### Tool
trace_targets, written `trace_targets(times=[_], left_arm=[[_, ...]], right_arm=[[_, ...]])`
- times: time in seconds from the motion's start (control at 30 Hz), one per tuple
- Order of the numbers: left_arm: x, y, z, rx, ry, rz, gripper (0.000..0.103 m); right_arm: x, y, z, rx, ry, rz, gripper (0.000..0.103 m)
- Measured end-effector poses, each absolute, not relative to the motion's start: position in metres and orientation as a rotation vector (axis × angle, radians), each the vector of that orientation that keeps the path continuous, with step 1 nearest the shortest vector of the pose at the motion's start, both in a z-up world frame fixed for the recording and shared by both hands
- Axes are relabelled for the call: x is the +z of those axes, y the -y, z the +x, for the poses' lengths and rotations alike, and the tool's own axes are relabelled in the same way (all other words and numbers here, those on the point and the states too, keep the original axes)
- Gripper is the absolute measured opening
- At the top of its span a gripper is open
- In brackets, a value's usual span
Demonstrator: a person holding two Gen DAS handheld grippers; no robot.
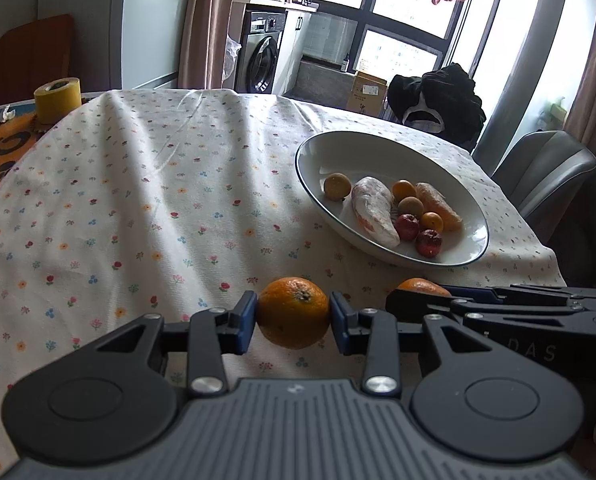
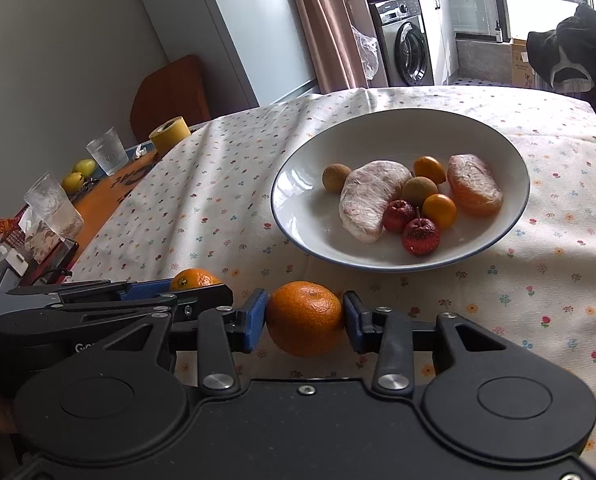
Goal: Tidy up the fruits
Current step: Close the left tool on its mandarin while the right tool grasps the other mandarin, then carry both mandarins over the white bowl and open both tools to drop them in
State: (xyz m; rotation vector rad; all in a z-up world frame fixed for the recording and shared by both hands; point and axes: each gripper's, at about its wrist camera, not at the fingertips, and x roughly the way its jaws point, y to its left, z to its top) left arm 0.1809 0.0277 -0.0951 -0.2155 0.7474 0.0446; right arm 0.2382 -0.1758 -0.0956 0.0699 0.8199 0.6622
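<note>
My left gripper [image 1: 293,316] is shut on an orange [image 1: 293,312], its blue pads pressed on both sides, just above the flowered tablecloth. My right gripper [image 2: 305,318] is shut on a second orange [image 2: 305,318] in the same way. Each gripper shows in the other's view: the right one [image 1: 418,294] pokes in from the right with its orange [image 1: 420,286] partly hidden, the left one [image 2: 196,286] from the left with its orange [image 2: 194,279]. Beyond both stands a white bowl [image 1: 338,148] [image 2: 298,232] holding two peeled citrus segments, small red fruits, kumquats and brown longans.
At the far left sit a yellow tape roll [image 2: 170,133], two ribbed glasses [image 2: 108,151], two yellow-green fruits [image 2: 74,182] and a tissue pack on an orange mat. A grey chair [image 1: 546,172] and a black garment [image 1: 438,98] stand past the table's right edge.
</note>
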Motion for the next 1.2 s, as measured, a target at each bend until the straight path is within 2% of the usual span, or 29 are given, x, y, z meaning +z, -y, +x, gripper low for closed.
trace_targets(times=[0.57,1.2], left_arm=[[-0.051,-0.01,0.183,0.032,-0.646,-0.184,0.037],[-0.039,0.0,0.219,0.016,-0.619,-0.163,0.037]], right_arm=[[-0.057,0.208,0.237,0.598,-0.712,0.097,0.039],[-0.042,0.23,0.271,0.53,-0.659,0.14,0.039]])
